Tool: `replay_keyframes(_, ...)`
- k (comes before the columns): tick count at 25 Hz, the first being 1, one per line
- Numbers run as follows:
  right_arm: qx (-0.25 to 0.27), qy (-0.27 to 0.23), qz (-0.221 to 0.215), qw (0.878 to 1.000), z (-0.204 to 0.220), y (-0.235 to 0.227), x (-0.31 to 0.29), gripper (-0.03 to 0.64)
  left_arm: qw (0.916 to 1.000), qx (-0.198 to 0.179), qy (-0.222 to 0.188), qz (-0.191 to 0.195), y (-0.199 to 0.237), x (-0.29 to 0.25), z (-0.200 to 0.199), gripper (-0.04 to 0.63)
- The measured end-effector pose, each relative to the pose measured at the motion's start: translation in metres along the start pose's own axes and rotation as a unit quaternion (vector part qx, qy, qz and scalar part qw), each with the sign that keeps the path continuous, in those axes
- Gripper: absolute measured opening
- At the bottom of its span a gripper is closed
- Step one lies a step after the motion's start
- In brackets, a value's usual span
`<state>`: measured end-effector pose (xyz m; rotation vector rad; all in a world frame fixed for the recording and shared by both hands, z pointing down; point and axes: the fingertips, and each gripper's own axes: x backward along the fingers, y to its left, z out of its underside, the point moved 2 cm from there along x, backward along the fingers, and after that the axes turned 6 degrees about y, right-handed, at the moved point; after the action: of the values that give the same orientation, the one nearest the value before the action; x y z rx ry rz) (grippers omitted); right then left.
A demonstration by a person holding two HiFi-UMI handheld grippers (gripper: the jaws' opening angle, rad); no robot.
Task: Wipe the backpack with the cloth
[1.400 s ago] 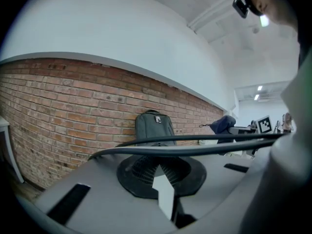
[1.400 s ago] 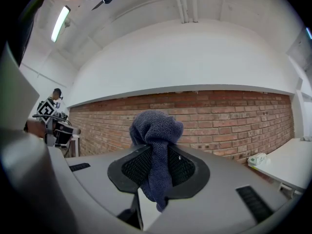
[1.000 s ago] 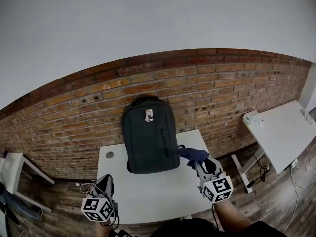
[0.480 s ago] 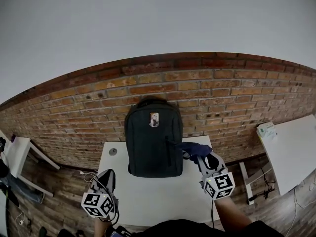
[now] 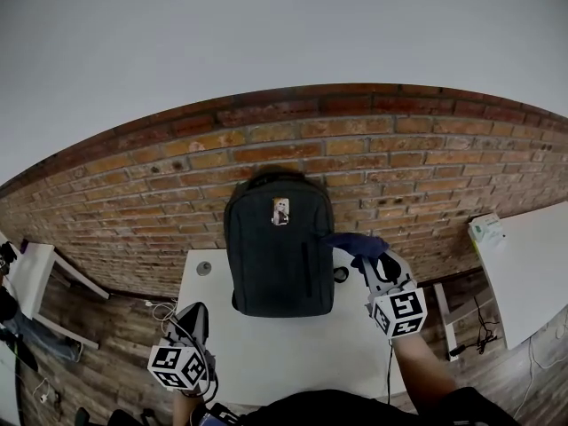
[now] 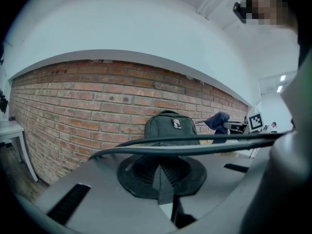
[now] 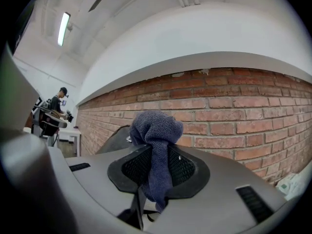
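A dark grey backpack (image 5: 277, 247) stands upright on the white table (image 5: 275, 353), leaning against the brick wall; it also shows in the left gripper view (image 6: 170, 128) and at the left of the right gripper view (image 7: 114, 139). My right gripper (image 5: 371, 263) is shut on a dark blue cloth (image 5: 355, 242), held in the air just right of the backpack's upper side. The cloth (image 7: 155, 150) bunches above the jaws and hangs down between them. My left gripper (image 5: 193, 319) rests low at the table's front left, jaws together, holding nothing.
A small round grey object (image 5: 205, 269) lies on the table left of the backpack, and a dark small item (image 5: 341, 274) sits at its right. A second white table (image 5: 524, 264) with a box stands at right. Cables (image 5: 160, 311) hang at the table's left edge.
My right gripper with the cloth has risen and moved toward the wall, from beside the backpack's lower right up to its upper right. The left gripper stays put.
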<state>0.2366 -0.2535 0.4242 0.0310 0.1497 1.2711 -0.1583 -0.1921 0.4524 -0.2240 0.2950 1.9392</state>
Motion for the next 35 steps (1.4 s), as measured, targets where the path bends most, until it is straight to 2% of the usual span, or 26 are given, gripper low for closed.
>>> replay_keyframes(4,0.033,0.004,0.028,0.999,-0.018,-0.016,-0.023,0.087,0.9997,-0.012,0.003,0.023,0.005,-0.009,-0.002,-0.006)
replay_keyframes(8,0.056,0.018,0.053,0.997,-0.027,-0.034,-0.049,0.087,0.9995,-0.004,-0.003,0.031,0.022,-0.01,-0.002,-0.006)
replay_keyframes(16,0.067,0.078,0.086,0.991,0.002,-0.055,-0.081,0.087,0.9997,0.004,-0.009,0.024,0.052,-0.006,-0.003,-0.006)
replay_keyframes(26,0.066,0.12,0.071,0.988,0.026,-0.044,-0.12,0.087,0.9997,0.007,0.003,0.024,0.063,-0.011,0.003,-0.006)
replay_keyframes(35,0.037,0.115,0.036,0.992,0.006,-0.028,-0.161,0.087,0.9997,0.015,0.006,0.016,0.069,-0.005,0.011,-0.006)
